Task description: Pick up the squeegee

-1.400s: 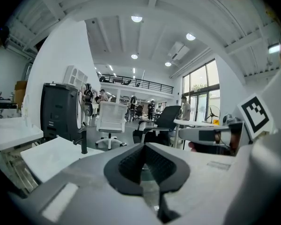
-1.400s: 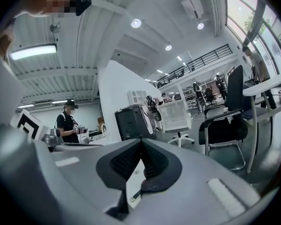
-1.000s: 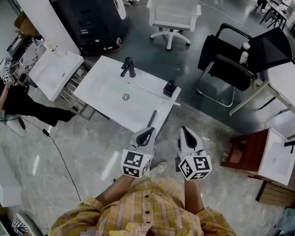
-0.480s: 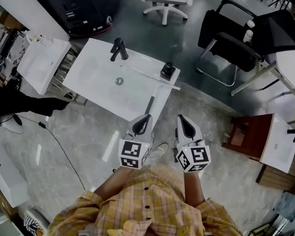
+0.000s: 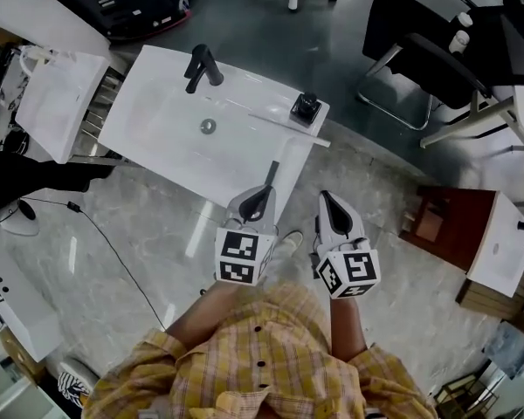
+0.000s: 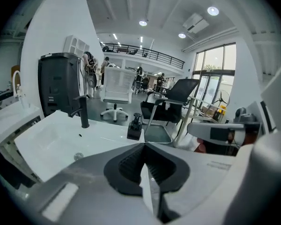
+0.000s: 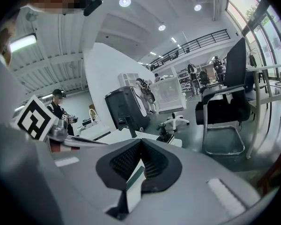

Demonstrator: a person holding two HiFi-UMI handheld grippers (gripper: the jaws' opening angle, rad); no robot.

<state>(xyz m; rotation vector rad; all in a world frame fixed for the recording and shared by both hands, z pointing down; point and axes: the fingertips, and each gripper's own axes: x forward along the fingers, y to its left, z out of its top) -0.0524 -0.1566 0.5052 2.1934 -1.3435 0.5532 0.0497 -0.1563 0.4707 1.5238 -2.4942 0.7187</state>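
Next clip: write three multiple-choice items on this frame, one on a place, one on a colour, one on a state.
1. The black bottle stands: A on the sink's corner; B on the floor; C on a chair.
2. The faucet is: A silver; B black; C white.
3. The left gripper's jaws are: A wide apart; B clamped on the faucet; C together, empty.
Answers: A, it sits on the sink's rim; B, it shows dark against the white sink; C, its own view shows the jaws meeting with nothing between.

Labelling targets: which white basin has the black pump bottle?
The middle basin, with the black tap: the pump bottle stands at its far right corner. The left basin and the right basin on the brown cabinet show none.
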